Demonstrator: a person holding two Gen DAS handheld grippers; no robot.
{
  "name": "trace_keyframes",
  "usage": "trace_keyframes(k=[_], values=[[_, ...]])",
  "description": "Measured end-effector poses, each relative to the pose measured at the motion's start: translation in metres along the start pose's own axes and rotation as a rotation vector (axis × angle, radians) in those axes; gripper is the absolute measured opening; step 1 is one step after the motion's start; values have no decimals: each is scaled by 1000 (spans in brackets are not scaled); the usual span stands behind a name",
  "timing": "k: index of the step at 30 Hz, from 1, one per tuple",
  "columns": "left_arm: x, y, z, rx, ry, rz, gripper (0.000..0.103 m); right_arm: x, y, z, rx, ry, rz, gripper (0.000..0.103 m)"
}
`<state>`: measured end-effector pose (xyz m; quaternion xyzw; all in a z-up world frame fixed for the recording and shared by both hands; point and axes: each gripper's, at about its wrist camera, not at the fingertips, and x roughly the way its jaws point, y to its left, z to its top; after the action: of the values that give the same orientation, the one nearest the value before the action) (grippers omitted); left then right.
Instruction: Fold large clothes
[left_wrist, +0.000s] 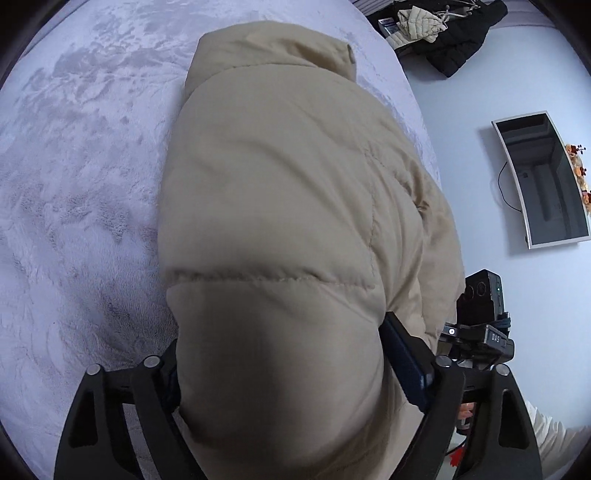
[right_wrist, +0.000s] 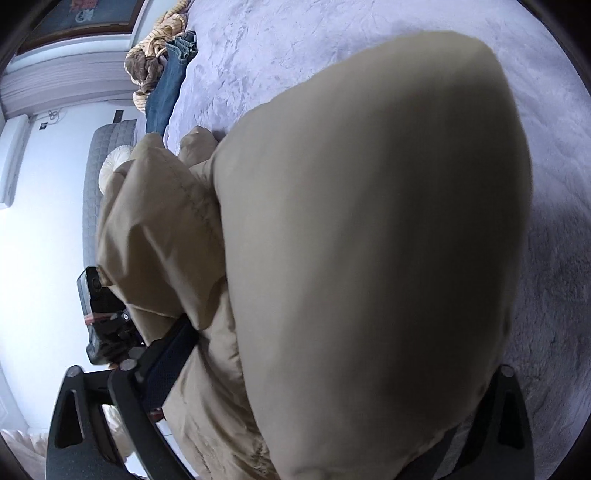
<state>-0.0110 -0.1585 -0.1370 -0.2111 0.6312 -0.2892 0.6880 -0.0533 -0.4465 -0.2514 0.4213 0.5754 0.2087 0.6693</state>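
Note:
A beige puffer jacket (left_wrist: 280, 192) lies on a pale lilac plush bed cover (left_wrist: 74, 177), its collar at the far end. My left gripper (left_wrist: 280, 369) is shut on the jacket's thick near edge, whose padding bulges between the fingers (left_wrist: 402, 362). In the right wrist view the same jacket (right_wrist: 369, 221) fills the frame. My right gripper (right_wrist: 332, 387) is shut on a fat fold of it; only the left finger (right_wrist: 166, 362) shows clearly. Each gripper shows at the edge of the other's view, close alongside.
A wall-mounted TV (left_wrist: 543, 181) and a pile of black and cream jackets (left_wrist: 443, 33) lie to the right. Jeans (right_wrist: 166, 85) and a tan knit garment (right_wrist: 155, 55) lie at the bed's far side. A grey quilted bench (right_wrist: 96, 177) stands beside the bed.

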Motion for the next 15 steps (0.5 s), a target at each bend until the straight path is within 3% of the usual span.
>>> trace_keyframes(k=[3, 5, 10, 15], values=[[-12, 1, 4, -2, -13, -32, 76, -8, 13, -1, -2, -21, 22, 56], [-24, 2, 9, 12, -19, -53, 76, -11, 29, -3, -34, -32, 16, 50], [-60, 21, 35, 41, -43, -83, 76, -2, 78, 1, -81, -93, 3, 48], [-112, 62, 82, 66, -101, -37, 76, 47, 141, 17, -137, -143, 9, 48]])
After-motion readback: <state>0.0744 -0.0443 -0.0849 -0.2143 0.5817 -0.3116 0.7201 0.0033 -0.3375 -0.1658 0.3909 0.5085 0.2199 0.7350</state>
